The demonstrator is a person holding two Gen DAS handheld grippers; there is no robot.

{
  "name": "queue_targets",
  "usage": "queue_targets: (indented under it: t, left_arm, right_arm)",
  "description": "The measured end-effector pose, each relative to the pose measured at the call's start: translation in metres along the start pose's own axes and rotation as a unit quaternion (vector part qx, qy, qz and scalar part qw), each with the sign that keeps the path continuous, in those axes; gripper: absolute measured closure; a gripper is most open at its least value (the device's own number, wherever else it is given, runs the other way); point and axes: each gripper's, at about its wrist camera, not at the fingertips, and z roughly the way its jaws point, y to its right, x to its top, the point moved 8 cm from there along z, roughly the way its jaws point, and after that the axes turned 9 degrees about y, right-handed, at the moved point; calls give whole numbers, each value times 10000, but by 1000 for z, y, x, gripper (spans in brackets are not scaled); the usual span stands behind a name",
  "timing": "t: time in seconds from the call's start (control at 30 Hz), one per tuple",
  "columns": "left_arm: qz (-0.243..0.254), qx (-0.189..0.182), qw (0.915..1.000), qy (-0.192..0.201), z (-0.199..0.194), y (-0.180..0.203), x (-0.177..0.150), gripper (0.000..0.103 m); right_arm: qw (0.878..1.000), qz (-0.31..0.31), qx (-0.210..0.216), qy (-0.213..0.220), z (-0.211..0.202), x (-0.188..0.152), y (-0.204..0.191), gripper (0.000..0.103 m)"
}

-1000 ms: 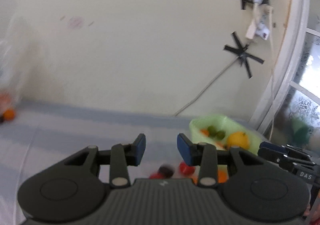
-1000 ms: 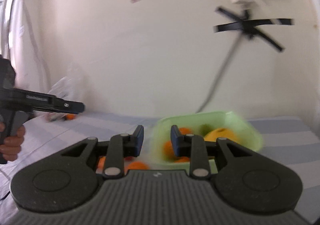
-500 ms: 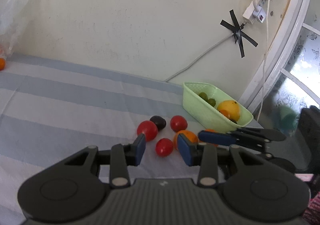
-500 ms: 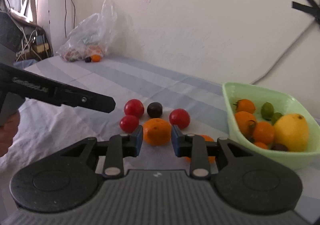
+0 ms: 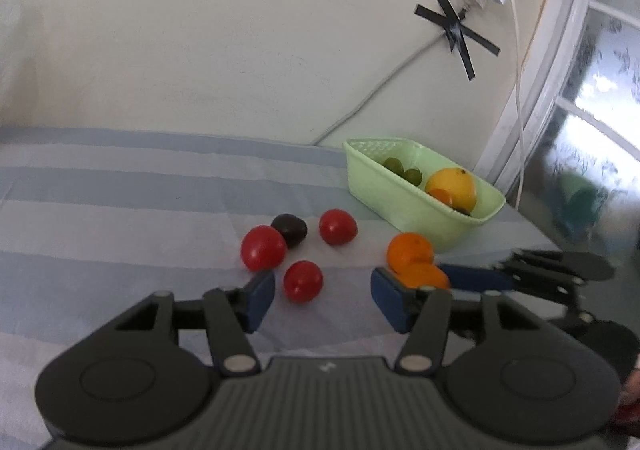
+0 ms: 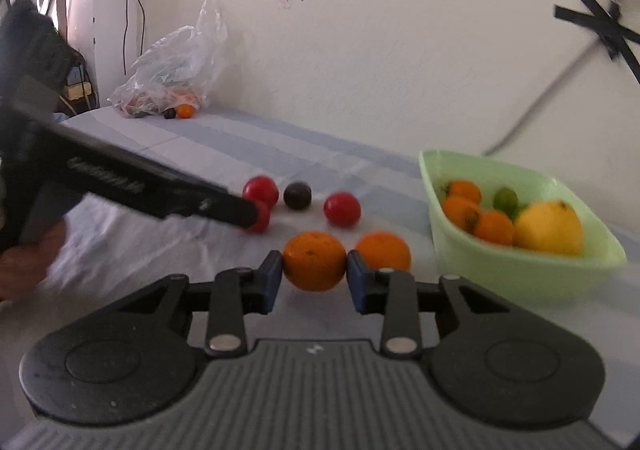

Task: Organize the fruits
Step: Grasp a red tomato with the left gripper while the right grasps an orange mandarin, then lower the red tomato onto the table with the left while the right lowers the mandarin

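Right gripper (image 6: 315, 277) bracketing near orange (image 6: 314, 260); left gripper (image 5: 323, 300) spread wide ahead of a red tomato (image 5: 303, 281).

Right pads (image 6: 272, 278) sit at the orange's flanks on the striped cloth; whether they actually pinch it cannot be told. Risk: round fruit may squirt forward on closing and knock the second orange (image 6: 383, 251) just beside it, or roll towards the green basket (image 6: 520, 274). Left fingers hold nothing; both tools work close together, so collision is possible.

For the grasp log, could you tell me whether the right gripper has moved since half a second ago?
Yes. The right gripper has advanced toward the orange, which now sits between its fingers, closer to the green basket.
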Motion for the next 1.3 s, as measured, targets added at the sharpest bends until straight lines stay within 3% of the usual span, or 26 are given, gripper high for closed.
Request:
queue_targets:
  t: [0.17, 0.3, 0.43, 0.77, 1.03, 1.1, 1.17, 1.3]
  left_arm:
    - [134, 322, 9992, -174, 12, 2, -7, 54]
    - [395, 697, 9966, -174, 14, 2, -10, 79]
    - [280, 683, 9971, -167, 2, 7, -14, 79]
    - [546, 768, 9955, 0, -46, 40, -38, 79]
    - [515, 1238, 9908, 161, -56, 34, -48, 76]
    - [477, 1288, 9904, 143, -55, 32, -49, 73]
    - [493, 1312, 9900, 146, -55, 32, -50, 73]
    - [540, 1310, 9898, 151, -55, 33, -51, 65]
  right_arm:
    - [9995, 309, -64, -20, -13, -5, 3, 65]
    - [9983, 545, -191, -24, -14, -7, 4, 65]
    - [9965, 759, -340, -5, -24, -10, 4, 65]
    - [9918, 1022, -766, -9, -57, -24, -4, 65]
    - [9923, 650, -1048, -67, -56, -33, -15, 61]
    - [9932, 519, -1045, -25, -56, -32, -18, 60]
    - [9933, 478, -1054, -17, -57, -33, -19, 53]
    - [9938, 465, -1003, -81, -54, -34, -22, 52]
